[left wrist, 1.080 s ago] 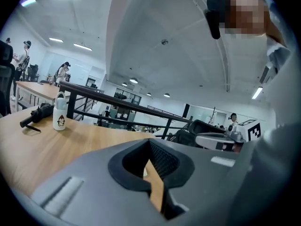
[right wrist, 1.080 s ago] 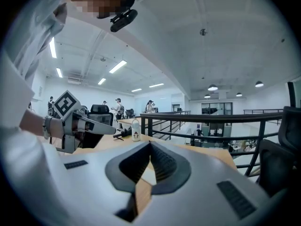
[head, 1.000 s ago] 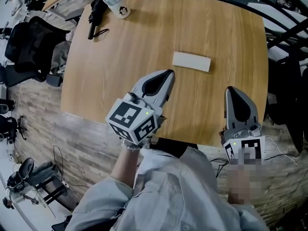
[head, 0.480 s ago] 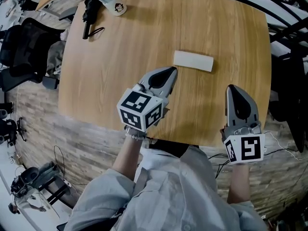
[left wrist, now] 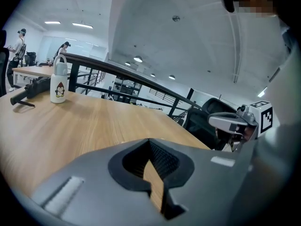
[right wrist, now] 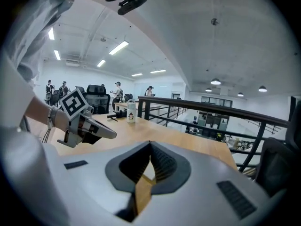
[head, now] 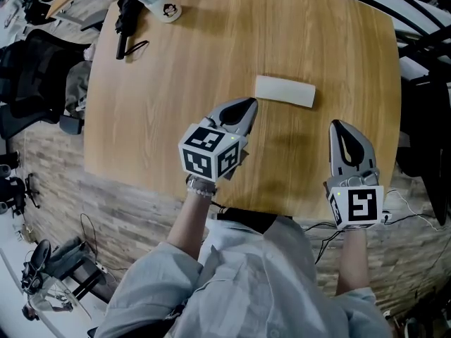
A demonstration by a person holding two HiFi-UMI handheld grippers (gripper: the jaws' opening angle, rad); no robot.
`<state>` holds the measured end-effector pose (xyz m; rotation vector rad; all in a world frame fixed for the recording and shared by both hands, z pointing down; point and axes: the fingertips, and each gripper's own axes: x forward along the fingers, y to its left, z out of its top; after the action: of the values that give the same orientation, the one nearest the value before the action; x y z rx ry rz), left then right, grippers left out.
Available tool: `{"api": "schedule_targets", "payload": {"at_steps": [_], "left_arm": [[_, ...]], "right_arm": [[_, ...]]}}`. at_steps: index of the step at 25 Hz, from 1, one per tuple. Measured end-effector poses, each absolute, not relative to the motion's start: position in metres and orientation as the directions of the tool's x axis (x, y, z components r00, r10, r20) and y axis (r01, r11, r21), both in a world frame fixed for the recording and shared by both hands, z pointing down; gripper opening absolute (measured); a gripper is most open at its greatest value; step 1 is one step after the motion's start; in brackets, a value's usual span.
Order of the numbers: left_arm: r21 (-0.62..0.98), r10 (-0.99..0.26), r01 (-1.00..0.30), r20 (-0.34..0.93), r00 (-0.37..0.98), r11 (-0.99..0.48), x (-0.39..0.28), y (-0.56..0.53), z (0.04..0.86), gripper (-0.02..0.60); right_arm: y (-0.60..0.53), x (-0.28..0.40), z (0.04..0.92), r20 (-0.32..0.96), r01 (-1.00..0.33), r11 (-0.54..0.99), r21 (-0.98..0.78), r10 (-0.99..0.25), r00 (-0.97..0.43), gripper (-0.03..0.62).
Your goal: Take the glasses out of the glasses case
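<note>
Two tools, both empty. My left tool (head: 248,104) has its jaws pressed together, its tip just short of the glasses case (head: 284,91). My right tool (head: 338,127) is likewise closed and sits farther off, over the near right of the surface (head: 169,83). The case lies flat near the middle of the surface and looks closed. To do this well, I judge I must spread the jaws before arriving and pin the base at a short end with one tool. The other should work along the lid's long seam and lift gently, so the light case doesn't skate away.
</note>
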<state>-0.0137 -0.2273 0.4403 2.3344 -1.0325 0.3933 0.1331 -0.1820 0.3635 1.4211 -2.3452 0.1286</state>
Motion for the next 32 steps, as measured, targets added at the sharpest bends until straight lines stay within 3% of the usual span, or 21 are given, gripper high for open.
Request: {"api": "schedule_targets", "payload": {"at_steps": [17, 19, 23, 32], "left_arm": [[0.349, -0.496, -0.760, 0.595, 0.632, -0.549, -0.010, -0.240, 0.510, 0.005], [0.343, -0.487, -0.765, 0.613, 0.622, -0.545, -0.012, -0.240, 0.517, 0.005], [0.346, -0.472, -0.771, 0.635, 0.612, -0.534, -0.013, -0.242, 0.526, 0.005], [0.359, -0.452, -0.775, 0.654, 0.606, -0.520, -0.013, -0.244, 0.538, 0.005]], "right_arm": [[-0.214, 0.112, 0.435, 0.564, -0.662, 0.660, 0.355, -0.716, -0.412, 0.007], [-0.216, 0.107, 0.442, 0.597, -0.605, 0.703, 0.374, -0.682, -0.423, 0.086], [-0.218, 0.098, 0.462, 0.662, -0.481, 0.769, 0.420, -0.622, -0.418, 0.143], [-0.224, 0.088, 0.506, 0.768, -0.252, 0.840, 0.481, -0.542, -0.340, 0.192]]}}
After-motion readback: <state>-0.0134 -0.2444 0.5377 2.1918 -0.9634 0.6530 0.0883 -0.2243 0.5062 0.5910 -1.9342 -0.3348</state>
